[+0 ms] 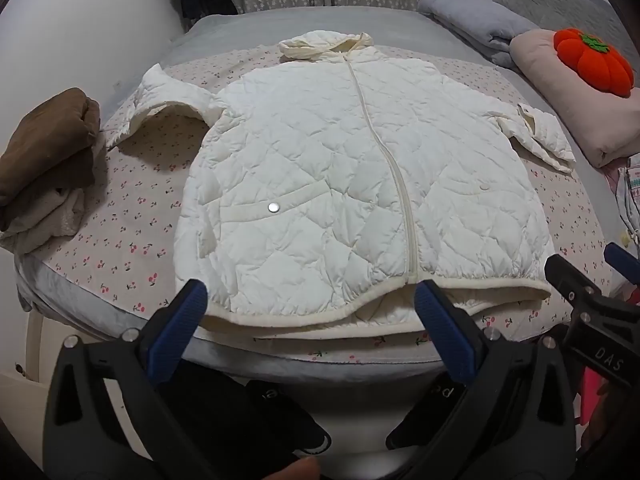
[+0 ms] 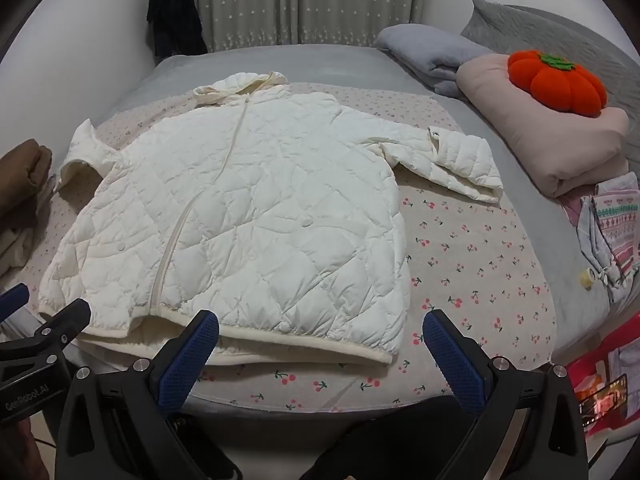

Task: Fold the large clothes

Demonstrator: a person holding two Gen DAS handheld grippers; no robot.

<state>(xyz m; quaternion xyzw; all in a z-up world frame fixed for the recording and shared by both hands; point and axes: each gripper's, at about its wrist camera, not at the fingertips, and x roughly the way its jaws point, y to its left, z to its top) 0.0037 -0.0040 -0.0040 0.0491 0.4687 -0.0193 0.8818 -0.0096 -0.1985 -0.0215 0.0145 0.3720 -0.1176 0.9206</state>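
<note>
A white quilted hooded jacket point(image 1: 340, 184) lies flat, front up and zipped, on a cherry-print sheet point(image 1: 132, 240) on the bed. It also shows in the right wrist view point(image 2: 248, 216). Both sleeves lie folded short beside the body. My left gripper point(image 1: 310, 300) is open and empty, hovering just before the hem, left of the zip. My right gripper point(image 2: 320, 332) is open and empty at the hem's right end. The right gripper also shows at the right edge of the left wrist view point(image 1: 592, 280).
A brown folded garment point(image 1: 48, 148) lies on pale cloth at the bed's left edge. A pink folded blanket point(image 2: 552, 148) with an orange pumpkin cushion point(image 2: 556, 80) and a grey blanket point(image 2: 424, 52) sit at the right. Patterned clothes point(image 2: 612, 232) lie at far right.
</note>
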